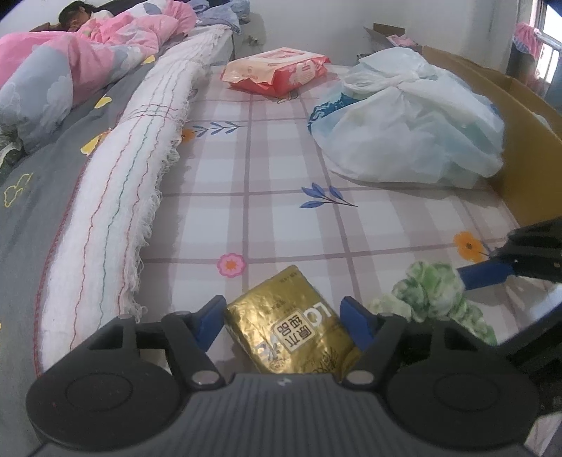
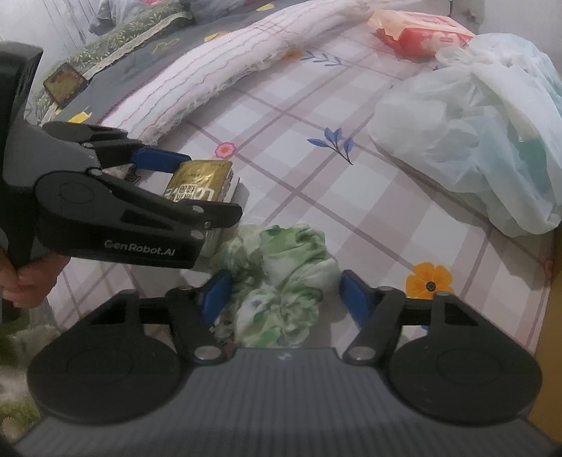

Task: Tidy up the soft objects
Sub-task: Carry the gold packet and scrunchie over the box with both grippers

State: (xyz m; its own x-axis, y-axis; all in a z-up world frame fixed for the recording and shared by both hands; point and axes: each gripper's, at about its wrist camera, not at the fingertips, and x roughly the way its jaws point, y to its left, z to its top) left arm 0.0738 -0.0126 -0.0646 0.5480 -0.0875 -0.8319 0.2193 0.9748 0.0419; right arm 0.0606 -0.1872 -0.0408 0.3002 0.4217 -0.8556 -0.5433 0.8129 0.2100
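A gold tissue pack (image 1: 293, 325) lies on the checked bedsheet (image 1: 281, 211) between the fingers of my left gripper (image 1: 282, 313), whose jaws stand open around it; I cannot tell if the pads touch it. In the right wrist view the same pack (image 2: 200, 181) sits between the left gripper's fingers (image 2: 158, 160). A green and white crumpled cloth (image 2: 281, 281) lies between the open jaws of my right gripper (image 2: 281, 291). The cloth (image 1: 432, 295) also shows in the left wrist view beside the right gripper's blue finger (image 1: 484, 274).
A white plastic bag (image 1: 411, 116) lies at the right by a cardboard wall (image 1: 520, 140). A red tissue pack (image 1: 277, 70) lies at the far end. A rolled white blanket (image 1: 140, 175) runs along the left. A child (image 1: 80, 17) sleeps under pink bedding.
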